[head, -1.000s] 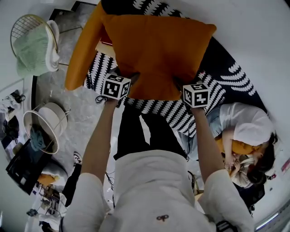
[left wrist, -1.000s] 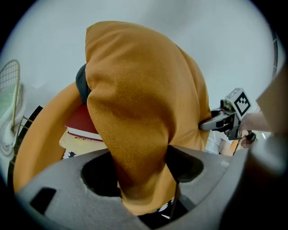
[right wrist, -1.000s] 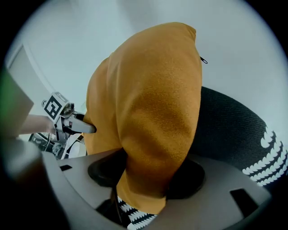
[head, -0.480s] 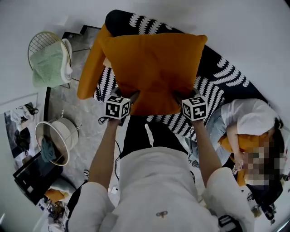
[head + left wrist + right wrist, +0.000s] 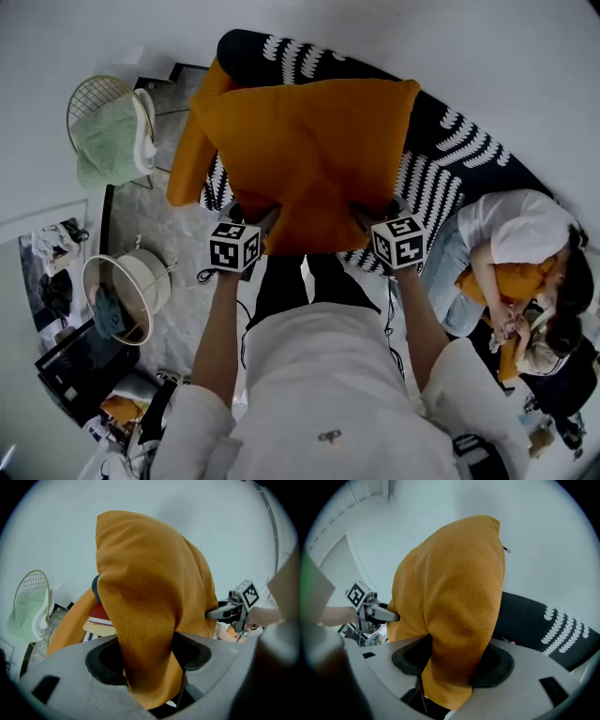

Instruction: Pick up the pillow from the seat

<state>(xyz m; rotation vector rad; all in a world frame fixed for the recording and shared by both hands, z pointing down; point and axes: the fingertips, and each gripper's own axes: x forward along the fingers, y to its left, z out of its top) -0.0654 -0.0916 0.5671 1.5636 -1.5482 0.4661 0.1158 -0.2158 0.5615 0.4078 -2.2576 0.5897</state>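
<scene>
- Big orange fabric pillow is up in the air and looks clear of the black seat with white pattern.
- Left gripper and right gripper each pinch its bottom edge, one near each corner.
- Pickup looks basically done; probably only holding it steady is left.

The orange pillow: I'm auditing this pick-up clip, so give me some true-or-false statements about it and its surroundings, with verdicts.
1. The left gripper and the right gripper both clamp the orange pillow. True.
2. The orange pillow lies flat on the black-and-white patterned seat. False: it is held up off it.
3. A person in a white top sits at the head view's right. True.
4. The wire chair is bare. False: a light green cloth lies in it.
</scene>
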